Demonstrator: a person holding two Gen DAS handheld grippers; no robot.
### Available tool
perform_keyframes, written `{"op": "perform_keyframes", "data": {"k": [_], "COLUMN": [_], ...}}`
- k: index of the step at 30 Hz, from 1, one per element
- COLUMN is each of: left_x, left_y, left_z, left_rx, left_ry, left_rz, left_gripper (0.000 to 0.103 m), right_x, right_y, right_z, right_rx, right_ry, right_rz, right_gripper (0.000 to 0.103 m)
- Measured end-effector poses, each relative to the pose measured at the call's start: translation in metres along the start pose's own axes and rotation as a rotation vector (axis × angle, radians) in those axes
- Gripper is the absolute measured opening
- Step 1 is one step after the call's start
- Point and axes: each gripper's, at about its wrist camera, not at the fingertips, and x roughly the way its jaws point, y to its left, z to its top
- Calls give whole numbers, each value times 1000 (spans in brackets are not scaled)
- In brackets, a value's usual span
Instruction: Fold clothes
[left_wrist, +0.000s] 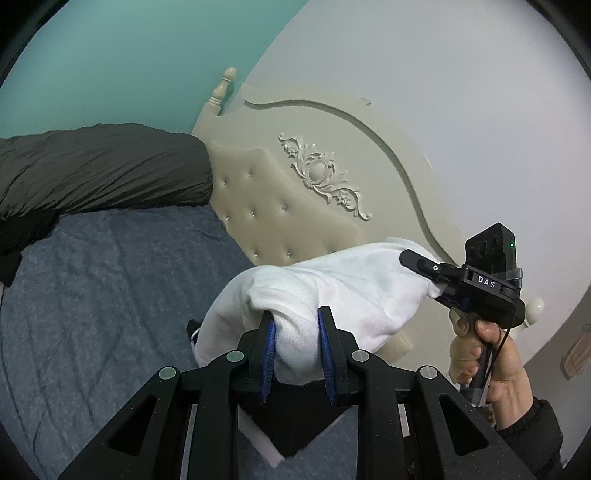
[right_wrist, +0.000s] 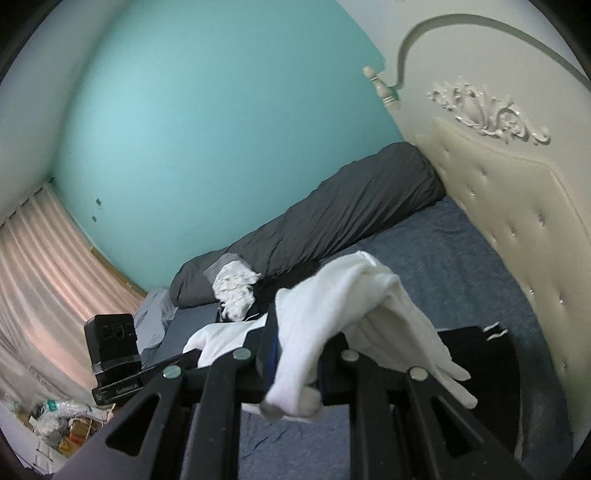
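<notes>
A white garment (left_wrist: 325, 291) is held up above the bed between both grippers. My left gripper (left_wrist: 297, 332) is shut on one bunched end of it, the blue pads pressing the cloth from both sides. My right gripper (left_wrist: 424, 267), held by a hand (left_wrist: 487, 362), is shut on the other end. In the right wrist view the white garment (right_wrist: 340, 306) drapes over my right gripper (right_wrist: 295, 354) and hides its fingertips. A black part of the garment with white stripes (right_wrist: 476, 354) hangs below the cloth. The left gripper's body (right_wrist: 114, 354) shows at the lower left.
The bed has a blue-grey quilted sheet (left_wrist: 110, 295) and a dark grey duvet (left_wrist: 99, 170) rolled along the teal wall. A cream tufted headboard (left_wrist: 295, 192) stands behind. A white patterned cloth (right_wrist: 236, 288) lies by the duvet. Curtains (right_wrist: 44, 266) and clutter (right_wrist: 59, 417) sit at the left.
</notes>
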Motion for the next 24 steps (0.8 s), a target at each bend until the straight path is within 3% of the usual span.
{"op": "perform_keyframes", "data": {"k": [14, 19, 24], "left_x": [99, 131, 152], "left_y": [8, 6, 0], "left_z": [26, -8, -59], "left_rx": [-10, -10, -25], "left_ry": [6, 67, 148], "left_rz": [38, 23, -1], "left_gripper": [23, 24, 24], "right_x": [45, 47, 43], "right_y": [-88, -120, -164], "right_z": [48, 40, -3], "right_rx": [-4, 9, 65], "right_ry": [-69, -70, 15], "right_rz": [-59, -76, -136], "right_gripper": [14, 14, 14]}}
